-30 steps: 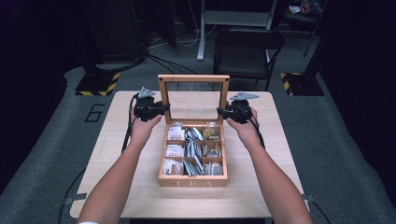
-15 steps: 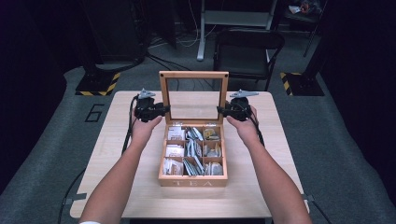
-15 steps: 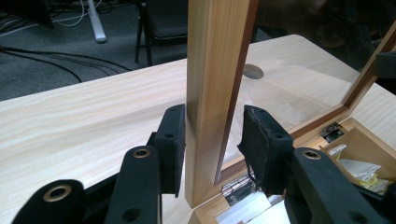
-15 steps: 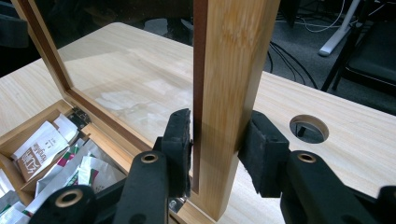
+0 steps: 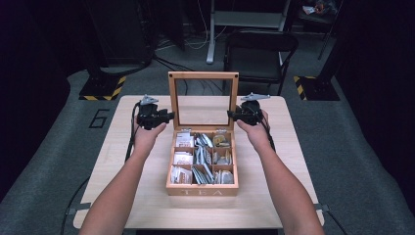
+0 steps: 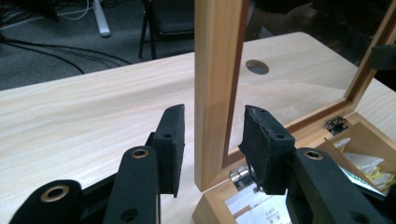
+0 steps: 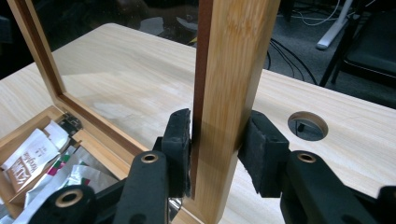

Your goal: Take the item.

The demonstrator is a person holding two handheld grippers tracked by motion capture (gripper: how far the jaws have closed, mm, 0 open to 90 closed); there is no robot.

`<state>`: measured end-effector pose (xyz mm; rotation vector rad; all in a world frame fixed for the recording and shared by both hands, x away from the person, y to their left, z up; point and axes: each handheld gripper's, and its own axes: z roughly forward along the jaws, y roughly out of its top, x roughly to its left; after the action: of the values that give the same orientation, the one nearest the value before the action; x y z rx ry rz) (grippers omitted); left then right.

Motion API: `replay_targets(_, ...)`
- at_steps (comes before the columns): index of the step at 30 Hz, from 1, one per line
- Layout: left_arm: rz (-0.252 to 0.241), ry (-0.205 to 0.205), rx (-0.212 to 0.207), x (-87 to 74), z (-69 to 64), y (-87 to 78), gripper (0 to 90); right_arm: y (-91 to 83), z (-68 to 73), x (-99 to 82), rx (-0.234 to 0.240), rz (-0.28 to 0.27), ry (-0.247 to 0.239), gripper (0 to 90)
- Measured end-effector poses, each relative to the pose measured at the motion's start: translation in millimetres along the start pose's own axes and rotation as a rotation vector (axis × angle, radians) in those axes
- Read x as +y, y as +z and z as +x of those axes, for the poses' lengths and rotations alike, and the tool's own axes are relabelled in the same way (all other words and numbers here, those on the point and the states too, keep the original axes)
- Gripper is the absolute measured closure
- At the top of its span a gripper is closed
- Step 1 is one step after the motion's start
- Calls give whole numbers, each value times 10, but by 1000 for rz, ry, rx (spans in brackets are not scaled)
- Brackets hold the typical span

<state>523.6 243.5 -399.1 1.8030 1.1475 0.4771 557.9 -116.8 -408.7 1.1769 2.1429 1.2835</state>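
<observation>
- The lid (image 5: 203, 100) of the tea box (image 5: 202, 188) now stands upright, raised from its tilt a second ago; opening looks nearly complete.
- One box sits mid-table (image 5: 288, 161), nine compartments of tea packets (image 5: 182, 141).
- Two claws: left gripper (image 6: 212, 140) straddles the lid's side rail, apart; right gripper (image 7: 219, 149) brackets the opposite rail, one pad touching.

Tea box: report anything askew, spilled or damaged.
Nothing stands out. The tea box sits square on the table, its glass lid upright between the left tongs and right tongs. The packets stay inside their compartments.
</observation>
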Motion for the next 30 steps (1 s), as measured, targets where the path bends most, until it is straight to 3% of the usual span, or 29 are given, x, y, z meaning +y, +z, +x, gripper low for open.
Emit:
replay_targets(6,1,17,-8,6,-31,-15,585,38,-20,26,-3,24,27,634)
replay_targets(16,6,24,-30,-7,-86,-8,575,39,-10,35,-14,32,14,630)
replay_targets(17,2,9,-31,-10,-103,-6,574,36,-5,32,-14,32,18,627)
replay_targets(18,6,23,-34,-8,-100,-7,574,37,-7,29,-12,31,19,617)
replay_targets(20,0,12,-33,-8,-113,-4,570,39,-9,23,-5,32,23,590)
replay_targets(25,9,12,-25,-13,-81,10,558,32,-6,3,-2,30,36,580)
replay_targets(30,18,22,-27,-16,-67,9,552,-5,10,-14,-11,35,19,564)
